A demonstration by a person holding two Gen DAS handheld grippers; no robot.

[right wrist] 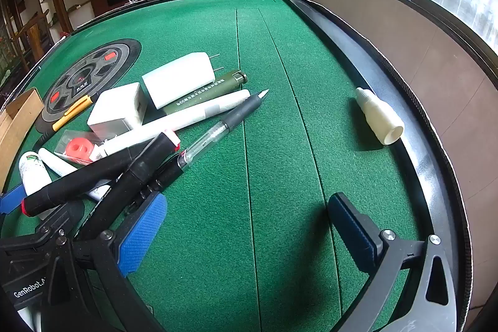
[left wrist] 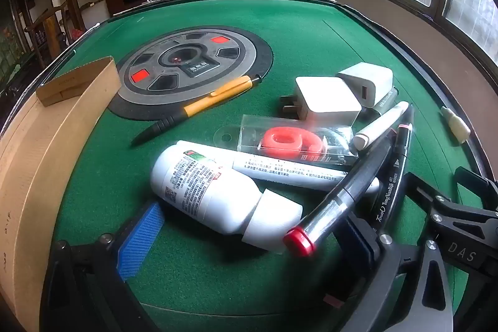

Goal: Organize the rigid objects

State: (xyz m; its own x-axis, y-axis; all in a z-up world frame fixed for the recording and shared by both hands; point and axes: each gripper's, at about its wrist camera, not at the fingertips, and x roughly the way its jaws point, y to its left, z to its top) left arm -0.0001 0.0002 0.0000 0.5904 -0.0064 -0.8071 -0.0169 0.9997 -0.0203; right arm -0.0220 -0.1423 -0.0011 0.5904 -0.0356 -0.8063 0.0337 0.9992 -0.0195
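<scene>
A heap of things is gathered on the bench (right wrist: 280, 114). Two chargers (right wrist: 179, 78) are set side by side behind it, with pens (right wrist: 199, 114) laid before them. A bottle (left wrist: 214, 195) is lain at the near left, beside a cardboard box (left wrist: 46, 145). A small bottle (right wrist: 378, 115) is placed well apart, at the right rim.

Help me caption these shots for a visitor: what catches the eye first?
A jumbled heap of pens, markers and two white chargers lies on the green felt table, with a white bottle at its near edge. A cream dropper bottle lies alone by the right rim.
</scene>
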